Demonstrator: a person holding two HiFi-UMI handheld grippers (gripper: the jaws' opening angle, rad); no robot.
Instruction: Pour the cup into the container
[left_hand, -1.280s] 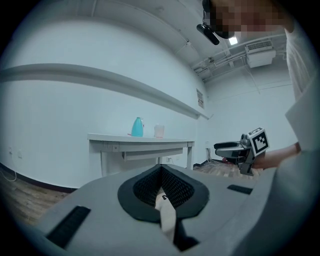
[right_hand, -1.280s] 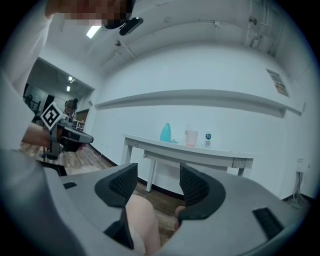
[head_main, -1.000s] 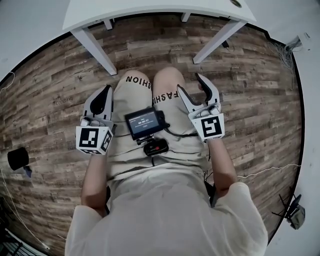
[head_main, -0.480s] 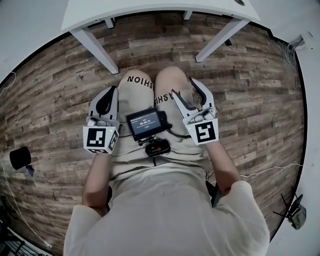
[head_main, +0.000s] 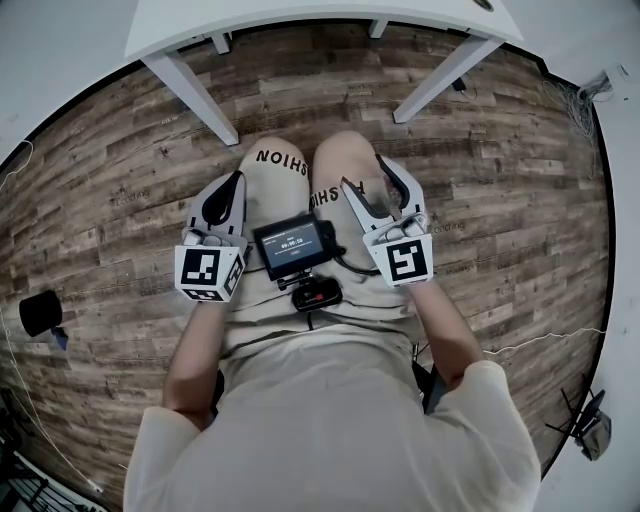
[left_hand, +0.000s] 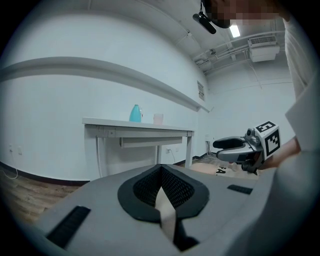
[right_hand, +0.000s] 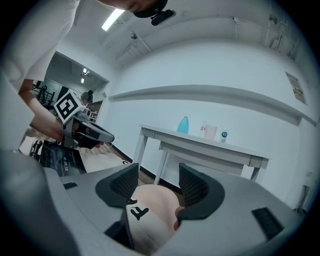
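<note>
On the white table (right_hand: 215, 145) ahead stand a teal container (right_hand: 183, 125) and a pale pink cup (right_hand: 210, 132); the left gripper view shows the same container (left_hand: 135, 113) and cup (left_hand: 158, 118) far off. Both grippers hover over the seated person's thighs, well short of the table. My left gripper (head_main: 222, 205) is shut with nothing in it, its pads meeting at the tip (left_hand: 161, 172). My right gripper (head_main: 365, 175) is open and empty, and a knee shows behind its spread jaws (right_hand: 157, 182).
A small camera with a lit screen (head_main: 293, 245) hangs at the person's front between the grippers. White table legs (head_main: 190, 100) stand on the wood floor. A small white bottle (right_hand: 224, 134) is beside the cup. A dark object (head_main: 37, 315) lies on the floor at left.
Both grippers have sunk a little and drifted inward toward the lap. The table and the things on it have not moved.
</note>
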